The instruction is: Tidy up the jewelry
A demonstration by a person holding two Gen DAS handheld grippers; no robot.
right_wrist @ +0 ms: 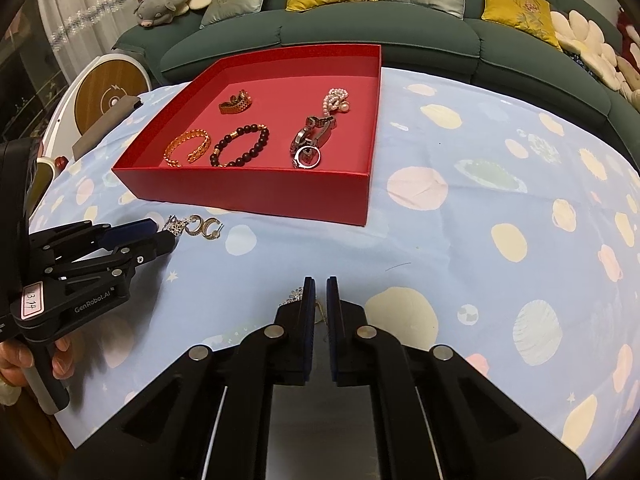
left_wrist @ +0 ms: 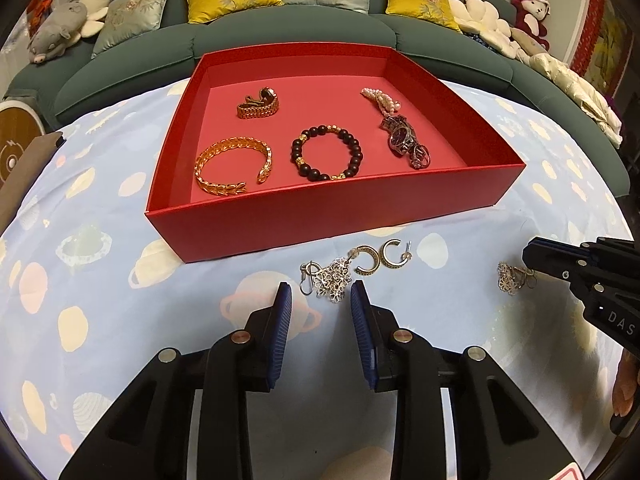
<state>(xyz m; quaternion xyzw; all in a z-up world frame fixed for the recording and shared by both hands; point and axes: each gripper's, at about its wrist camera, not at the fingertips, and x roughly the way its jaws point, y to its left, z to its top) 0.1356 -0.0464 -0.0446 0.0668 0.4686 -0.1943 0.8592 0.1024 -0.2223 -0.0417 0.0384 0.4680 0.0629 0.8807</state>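
Observation:
My left gripper stands open over the blue cloth. A silver flower earring lies just ahead of its fingertips, untouched. Two gold hoop earrings lie beyond it, in front of the red box. The box holds a gold bangle, a dark bead bracelet, a gold watch band, a pearl strand and a watch. My right gripper is shut on the thin hook of a second silver flower earring, whose flowers show beside the left finger. That earring also shows under the right gripper.
A green sofa with yellow and grey cushions and plush toys runs behind the table. A round white and wood device stands at the left edge. The planet-print cloth stretches wide to the right of the box. A hand holds the left gripper.

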